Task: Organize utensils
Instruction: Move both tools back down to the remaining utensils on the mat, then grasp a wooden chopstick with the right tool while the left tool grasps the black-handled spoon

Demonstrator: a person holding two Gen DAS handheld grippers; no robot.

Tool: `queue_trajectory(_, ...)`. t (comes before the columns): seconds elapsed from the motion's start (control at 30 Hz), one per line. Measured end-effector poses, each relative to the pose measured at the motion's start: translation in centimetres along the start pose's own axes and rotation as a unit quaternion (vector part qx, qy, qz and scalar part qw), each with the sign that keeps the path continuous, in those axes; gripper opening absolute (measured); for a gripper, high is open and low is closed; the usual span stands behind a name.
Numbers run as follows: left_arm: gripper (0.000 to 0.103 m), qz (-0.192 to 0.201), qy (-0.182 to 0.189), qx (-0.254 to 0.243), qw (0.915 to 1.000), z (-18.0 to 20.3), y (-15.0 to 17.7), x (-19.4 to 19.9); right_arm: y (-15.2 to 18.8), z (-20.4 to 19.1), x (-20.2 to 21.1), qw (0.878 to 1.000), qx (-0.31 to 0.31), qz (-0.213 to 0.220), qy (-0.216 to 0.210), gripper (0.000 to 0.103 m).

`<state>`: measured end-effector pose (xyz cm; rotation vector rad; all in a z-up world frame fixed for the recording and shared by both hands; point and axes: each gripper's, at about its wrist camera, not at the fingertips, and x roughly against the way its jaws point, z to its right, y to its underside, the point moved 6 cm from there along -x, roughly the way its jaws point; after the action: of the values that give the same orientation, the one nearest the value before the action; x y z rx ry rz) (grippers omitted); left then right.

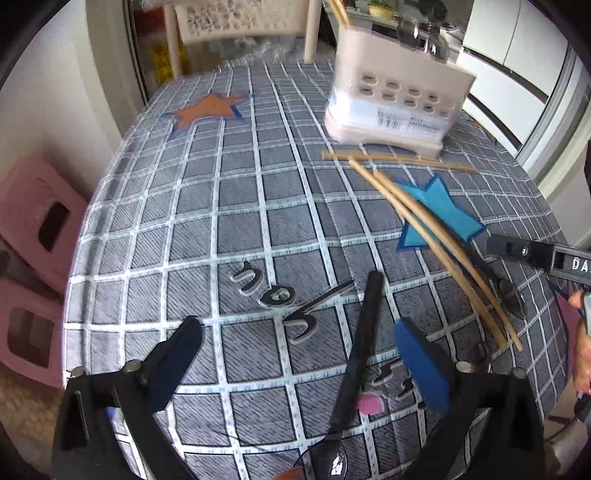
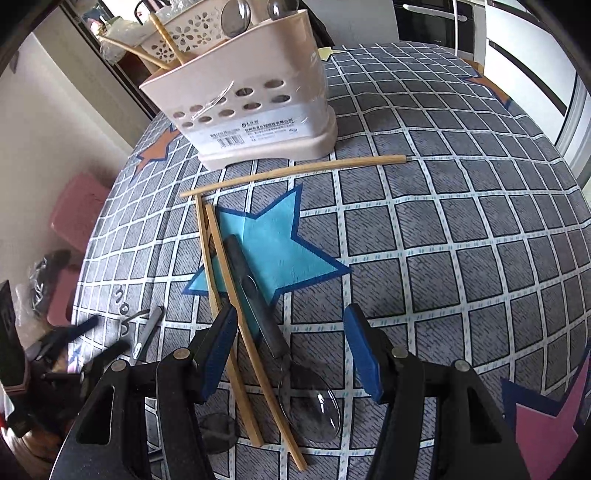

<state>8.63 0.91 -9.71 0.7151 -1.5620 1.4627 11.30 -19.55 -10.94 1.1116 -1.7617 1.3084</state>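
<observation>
A beige utensil holder (image 1: 399, 99) (image 2: 255, 99) stands at the table's far side with chopsticks and spoons in it. Three wooden chopsticks (image 1: 428, 236) (image 2: 229, 280) lie in front of it, two together and one crosswise (image 2: 295, 170). A black-handled spoon (image 2: 266, 317) lies beside the pair, between my right gripper's open fingers (image 2: 291, 347). Another black-handled spoon (image 1: 362, 339) lies between my left gripper's open fingers (image 1: 299, 354). The right gripper shows at the right edge of the left wrist view (image 1: 532, 254).
The table has a grey checked cloth (image 1: 240, 221) with star patches (image 2: 273, 247). Pink stools (image 1: 33, 236) stand at the left. A chair and a white basket (image 1: 240, 18) stand behind the table. White cabinets (image 1: 517, 55) are at the right.
</observation>
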Motion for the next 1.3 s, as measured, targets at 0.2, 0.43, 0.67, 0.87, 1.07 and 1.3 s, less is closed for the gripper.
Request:
queue_trajectory(0.2,0.103,-0.010,-0.008,-0.025,0.9996,0.5,0.1,-0.9,0.2,-0.7,-0.4,1.000,0.013,-0.005,0.004,0.064)
queue_trajectory(0.43,0.103,-0.028,-0.011,-0.044,0.9986,1.1,0.3,-1.8,-0.9,-3.1,-1.0,0.999,0.050,-0.010,-0.004,0.055)
queue_trajectory(0.67,0.103,-0.045,-0.001,-0.051,0.9977,1.5,0.5,-2.1,-2.2,-6.1,-3.7,0.993,0.106,-0.047,-0.005,0.030)
queue_trajectory(0.87,0.103,-0.048,0.003,-0.059,0.9971,1.4,0.6,-2.1,-3.5,-7.7,-5.5,0.987,0.147,-0.059,0.020,0.018)
queue_trajectory(1.07,0.093,-0.054,0.015,-0.086,0.9948,2.3,0.4,-1.9,-4.4,-9.6,-6.8,0.976,0.196,-0.083,0.039,0.014)
queue_trajectory(1.3,0.090,-0.067,0.023,-0.099,0.9926,2.6,0.6,-1.8,-4.8,-12.3,-9.0,0.954,0.268,-0.121,0.057,0.014)
